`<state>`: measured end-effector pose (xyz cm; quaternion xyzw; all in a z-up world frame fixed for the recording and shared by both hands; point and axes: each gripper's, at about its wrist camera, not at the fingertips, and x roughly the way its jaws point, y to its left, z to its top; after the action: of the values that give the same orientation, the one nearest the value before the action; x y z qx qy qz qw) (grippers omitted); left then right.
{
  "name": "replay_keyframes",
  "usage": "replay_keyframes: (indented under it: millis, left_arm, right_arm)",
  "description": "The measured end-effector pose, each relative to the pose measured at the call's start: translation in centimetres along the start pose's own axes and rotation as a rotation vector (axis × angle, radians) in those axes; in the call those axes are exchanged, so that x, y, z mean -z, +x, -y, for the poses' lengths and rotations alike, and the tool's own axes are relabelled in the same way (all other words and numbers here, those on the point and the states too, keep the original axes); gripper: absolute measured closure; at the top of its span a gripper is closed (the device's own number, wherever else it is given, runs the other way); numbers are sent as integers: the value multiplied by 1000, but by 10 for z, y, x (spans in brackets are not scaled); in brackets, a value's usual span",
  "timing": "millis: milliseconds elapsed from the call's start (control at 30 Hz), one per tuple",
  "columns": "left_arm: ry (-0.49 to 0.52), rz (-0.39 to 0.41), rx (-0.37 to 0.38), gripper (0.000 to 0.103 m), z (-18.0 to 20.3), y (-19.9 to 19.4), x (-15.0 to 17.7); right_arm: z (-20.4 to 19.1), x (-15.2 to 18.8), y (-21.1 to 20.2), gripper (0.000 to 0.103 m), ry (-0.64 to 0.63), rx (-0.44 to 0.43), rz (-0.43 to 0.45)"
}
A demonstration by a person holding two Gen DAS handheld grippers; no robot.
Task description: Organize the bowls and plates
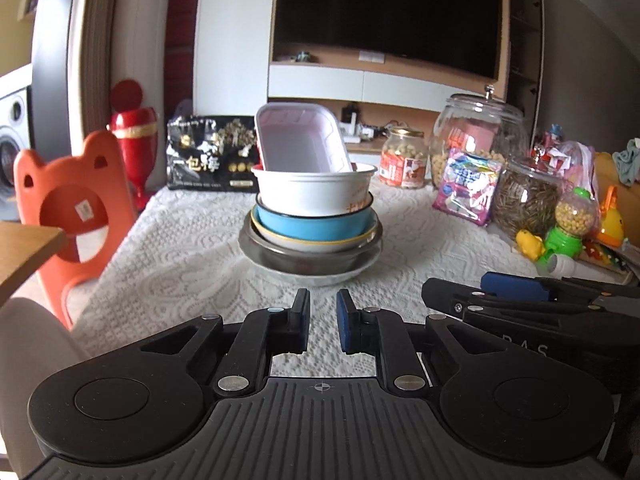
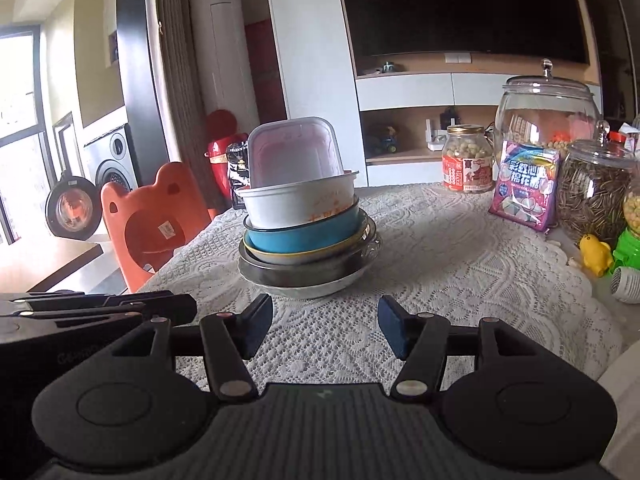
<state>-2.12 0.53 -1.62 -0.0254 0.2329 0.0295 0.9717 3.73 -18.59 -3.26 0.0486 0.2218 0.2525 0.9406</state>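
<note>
Jars (image 1: pixel 476 136), a snack bag (image 2: pixel 524 186) and small toys (image 1: pixel 568 224) crowd the right of the lace-covered surface (image 1: pixel 192 248); an orange chair (image 1: pixel 76 208) stands at left. The stack of bowls (image 1: pixel 312 216), a white tub (image 1: pixel 300 140) tilted on top, sits mid-surface, ahead of both. Left hand-held gripper (image 1: pixel 323 326): nearly pressed together, empty. Right hand-held gripper (image 2: pixel 325 330): spread, empty.
</note>
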Motion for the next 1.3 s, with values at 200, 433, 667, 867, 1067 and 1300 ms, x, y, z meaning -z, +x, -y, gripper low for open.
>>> replay_keyframes:
  millis: [200, 433, 667, 867, 1067, 1300]
  left_arm:
    - [-3, -17, 1, 86, 0, 2, 1]
    - [8, -16, 1, 86, 1, 2, 2]
    - [3, -23, 0, 86, 1, 2, 3]
    - [1, -25, -6, 86, 0, 2, 3]
    - [-4, -35, -13, 86, 0, 3, 3]
    - [-2, -38, -10, 86, 0, 4, 3]
  right_arm:
    - [0, 3, 0, 44, 1, -8, -5]
    - [-6, 4, 1, 44, -22, -13, -7]
    - [-6, 4, 2, 44, -18, -13, -8]
    - [-5, 5, 2, 44, -19, -14, -10]
    - [-5, 5, 2, 44, -21, -17, -7]
    - [-4, 5, 1, 44, -24, -21, -9]
